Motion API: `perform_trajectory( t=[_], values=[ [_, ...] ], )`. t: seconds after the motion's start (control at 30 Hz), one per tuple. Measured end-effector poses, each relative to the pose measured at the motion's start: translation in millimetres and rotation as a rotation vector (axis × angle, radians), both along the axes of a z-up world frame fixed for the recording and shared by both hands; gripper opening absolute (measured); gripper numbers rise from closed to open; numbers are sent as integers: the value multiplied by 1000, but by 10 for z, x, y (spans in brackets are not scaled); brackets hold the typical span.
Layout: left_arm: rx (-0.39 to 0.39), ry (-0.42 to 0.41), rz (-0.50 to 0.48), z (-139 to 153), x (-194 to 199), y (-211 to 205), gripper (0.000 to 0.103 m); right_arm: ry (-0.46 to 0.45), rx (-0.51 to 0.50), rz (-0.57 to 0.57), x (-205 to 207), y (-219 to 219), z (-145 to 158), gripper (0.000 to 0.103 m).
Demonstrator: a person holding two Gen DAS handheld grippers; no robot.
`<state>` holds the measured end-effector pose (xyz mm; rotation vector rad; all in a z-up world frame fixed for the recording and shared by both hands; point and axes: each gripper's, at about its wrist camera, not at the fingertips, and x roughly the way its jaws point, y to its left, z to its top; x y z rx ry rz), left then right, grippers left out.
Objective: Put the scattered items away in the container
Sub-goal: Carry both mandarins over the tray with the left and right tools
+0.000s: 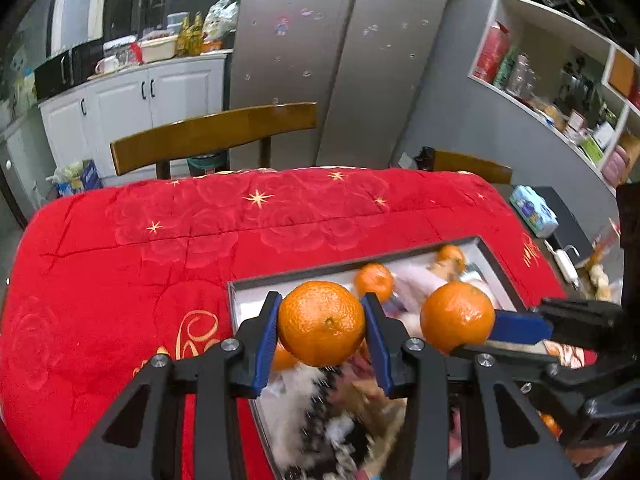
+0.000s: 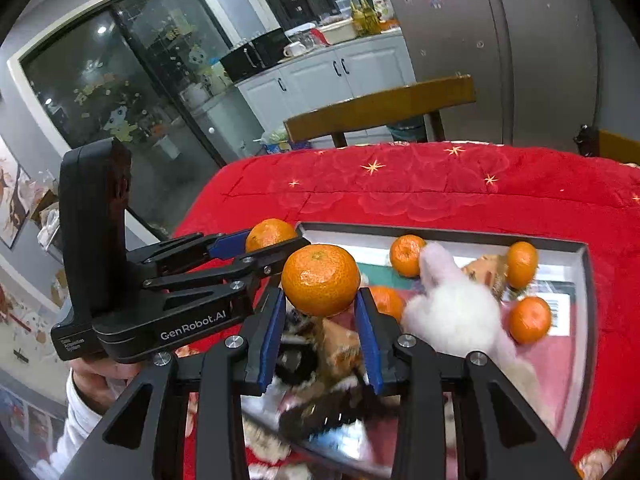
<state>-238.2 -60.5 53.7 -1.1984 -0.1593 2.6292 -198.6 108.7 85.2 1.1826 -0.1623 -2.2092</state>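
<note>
My left gripper point(image 1: 322, 322) is shut on a tangerine point(image 1: 321, 323) and holds it above the near left corner of the grey box point(image 1: 304, 270). My right gripper point(image 2: 320, 308) is shut on a second tangerine point(image 2: 320, 280) above the box point(image 2: 440, 230). The right gripper point(image 1: 516, 326) with its tangerine point(image 1: 457, 317) also shows in the left wrist view, and the left gripper point(image 2: 240, 248) with its tangerine point(image 2: 269, 233) shows in the right wrist view. Several tangerines point(image 2: 407, 255) and a white plush toy point(image 2: 456, 304) lie in the box.
The box sits on a red quilted cloth point(image 1: 160, 240) over the table. A wooden chair point(image 1: 212, 132) stands at the far edge, another chair back point(image 1: 472, 166) at the far right. A tissue pack point(image 1: 534, 210) lies right of the table.
</note>
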Motion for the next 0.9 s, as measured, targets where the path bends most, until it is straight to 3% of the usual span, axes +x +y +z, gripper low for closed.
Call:
perform_trajectory(
  t=[0.2, 0.3, 0.63, 0.9],
  values=[
    [-14, -28, 36, -228, -231, -77, 42, -36, -4, -18, -266, -138, -202, 34],
    [-15, -45, 59, -290, -314, -118, 42, -10, 6, -17, -335, -203, -265, 34],
    [-3, -58, 44, -412, -479, -147, 42, -57, 48, -25, -514, -276, -567, 35],
    [53, -115, 48, -482, -487, -181, 42, -37, 78, -24, -473, -274, -568, 35]
  ],
)
